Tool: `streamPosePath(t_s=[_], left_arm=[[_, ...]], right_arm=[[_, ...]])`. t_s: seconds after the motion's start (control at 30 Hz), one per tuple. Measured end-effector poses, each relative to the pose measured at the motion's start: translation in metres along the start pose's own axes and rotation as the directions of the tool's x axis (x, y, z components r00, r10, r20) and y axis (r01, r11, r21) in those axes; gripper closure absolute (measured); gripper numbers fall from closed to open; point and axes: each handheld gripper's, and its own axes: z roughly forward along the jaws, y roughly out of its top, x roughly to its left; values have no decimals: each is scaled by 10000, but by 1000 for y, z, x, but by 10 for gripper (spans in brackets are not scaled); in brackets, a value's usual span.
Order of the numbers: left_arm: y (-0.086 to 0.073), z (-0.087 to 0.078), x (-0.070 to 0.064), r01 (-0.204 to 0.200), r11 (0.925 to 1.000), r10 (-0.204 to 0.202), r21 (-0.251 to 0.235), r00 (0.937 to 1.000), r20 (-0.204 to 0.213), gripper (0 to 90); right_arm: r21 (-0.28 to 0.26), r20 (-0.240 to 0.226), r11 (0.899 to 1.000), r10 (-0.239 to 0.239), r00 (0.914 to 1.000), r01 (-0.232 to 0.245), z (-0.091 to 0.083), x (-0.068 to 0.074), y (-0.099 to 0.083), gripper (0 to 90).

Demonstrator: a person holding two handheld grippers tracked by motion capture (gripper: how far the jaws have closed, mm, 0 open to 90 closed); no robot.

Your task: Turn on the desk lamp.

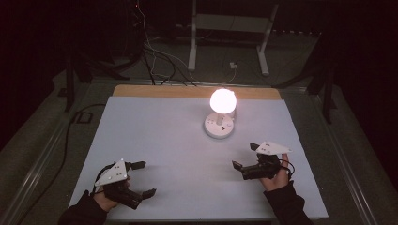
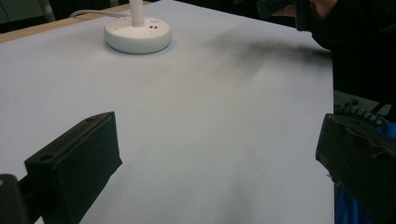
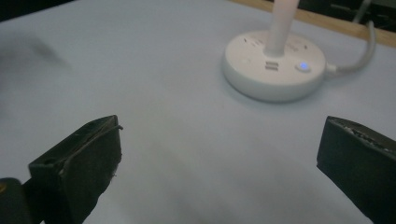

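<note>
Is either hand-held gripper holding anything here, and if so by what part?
Nothing is held. The left hand-held gripper and the right hand-held gripper both have their jaws wide open over the bare table, short of the lit lamp.

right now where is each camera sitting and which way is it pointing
High view: fixed above the person's side, looking forward and down on the table and lit lamp; both forearms show, holding the left hand-held gripper and the right hand-held gripper.
Left gripper view: rides the left hand-held gripper, facing across the table toward the lamp base; its black jaws stand wide apart.
Right gripper view: rides the right hand-held gripper, facing the lamp base from closer; jaws wide apart.
All three views share the lamp base.
</note>
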Motion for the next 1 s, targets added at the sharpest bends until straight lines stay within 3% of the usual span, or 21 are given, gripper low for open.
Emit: streamPosePath(t_s=[0.3, 0.63, 0.8, 0.87, 1.0], left_arm=[[0, 0, 0, -19, 10000, 19, 14, 10000, 4, 3], [0, 0, 0, -20, 10000, 20, 43, 10000, -15, 3], [0, 1, 1, 3, 10000, -3, 32, 10000, -2, 3], [0, 1, 0, -2, 10000, 2, 26, 10000, -3, 3], [0, 0, 1, 8, 10000, -8, 1, 10000, 2, 3]], right_arm=[[326, -247, 9994, 130, 9996, -122, -19, -7, -25, 0], [871, 180, 9951, 444, 9989, -458, -34, -18, -54, 0], [1194, 571, 9909, 556, 9968, -621, -36, -22, -61, 0], [1260, 546, 9888, 732, 9958, -796, -36, -25, -63, 0], [1390, 583, 9880, 591, 9965, -667, -32, -25, -62, 0]])
